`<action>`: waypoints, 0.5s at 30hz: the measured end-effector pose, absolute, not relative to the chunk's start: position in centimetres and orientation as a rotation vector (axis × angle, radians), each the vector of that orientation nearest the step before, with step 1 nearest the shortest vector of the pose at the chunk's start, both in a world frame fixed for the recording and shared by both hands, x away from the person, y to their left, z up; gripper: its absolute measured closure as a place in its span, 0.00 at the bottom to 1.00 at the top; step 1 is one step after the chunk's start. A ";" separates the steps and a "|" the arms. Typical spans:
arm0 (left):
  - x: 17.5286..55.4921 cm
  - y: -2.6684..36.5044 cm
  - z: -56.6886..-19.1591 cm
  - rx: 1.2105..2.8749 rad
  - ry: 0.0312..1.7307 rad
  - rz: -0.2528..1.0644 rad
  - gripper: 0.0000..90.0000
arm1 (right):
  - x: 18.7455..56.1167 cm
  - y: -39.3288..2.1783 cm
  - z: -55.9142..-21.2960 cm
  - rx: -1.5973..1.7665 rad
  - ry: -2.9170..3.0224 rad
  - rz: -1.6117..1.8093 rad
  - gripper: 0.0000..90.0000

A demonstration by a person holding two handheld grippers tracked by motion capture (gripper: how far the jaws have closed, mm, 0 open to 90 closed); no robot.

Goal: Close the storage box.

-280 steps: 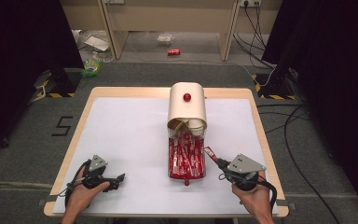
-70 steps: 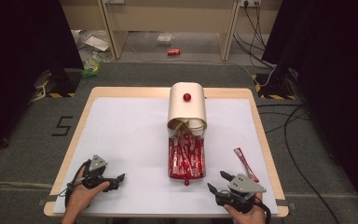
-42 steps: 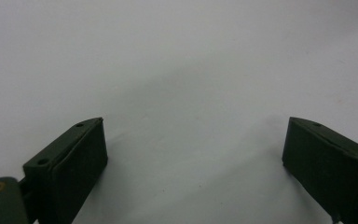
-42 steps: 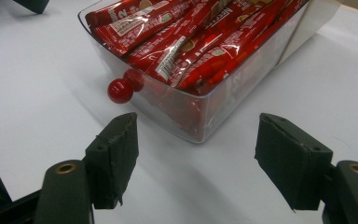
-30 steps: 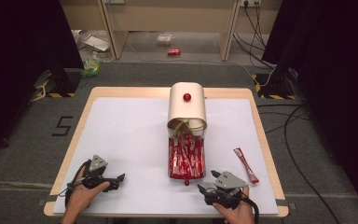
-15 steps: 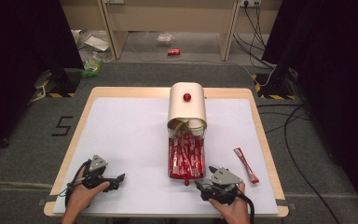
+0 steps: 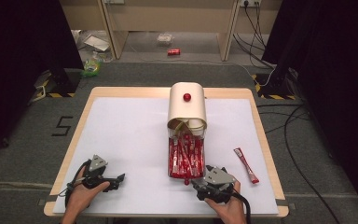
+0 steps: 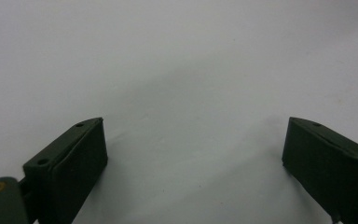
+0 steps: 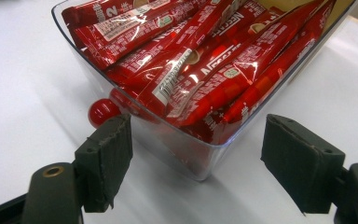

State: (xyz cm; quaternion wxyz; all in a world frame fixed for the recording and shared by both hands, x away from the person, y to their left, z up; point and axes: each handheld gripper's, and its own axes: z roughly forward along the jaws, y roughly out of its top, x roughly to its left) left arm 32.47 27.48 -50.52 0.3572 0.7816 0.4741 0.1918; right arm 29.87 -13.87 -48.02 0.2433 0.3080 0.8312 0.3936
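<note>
A cream box (image 7: 187, 105) with a red knob on top stands mid-table. Its clear drawer (image 7: 185, 156) is pulled out toward me, packed with red stick packets (image 9: 200, 46). One loose red stick (image 7: 245, 164) lies on the white sheet to the right. My right gripper (image 7: 196, 185) sits at the drawer's front; its jaws have just been opening. They stand apart on either side of the drawer's front corner (image 9: 186, 154), pads not pressing. The drawer's red knob (image 9: 100, 112) is just beyond the left pad. My left gripper (image 7: 119, 179) rests at the front left, open (image 8: 193, 158) over bare sheet.
The white sheet covers a wooden table (image 7: 261, 135) whose front edge is right under both hands. Cables (image 7: 303, 140) run over the floor on the right, and small litter (image 7: 173, 52) lies on the floor beyond the table.
A red stick now lies at the right, where none lay in the earliest frame. My right gripper has slid left from beside that stick to the drawer's front. The left hand has kept still.
</note>
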 end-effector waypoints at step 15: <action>32.5 27.5 -50.5 2.018 1.224 0.494 0.07 | 30.8 -13.8 -47.7 0.866 2.200 1.097 0.28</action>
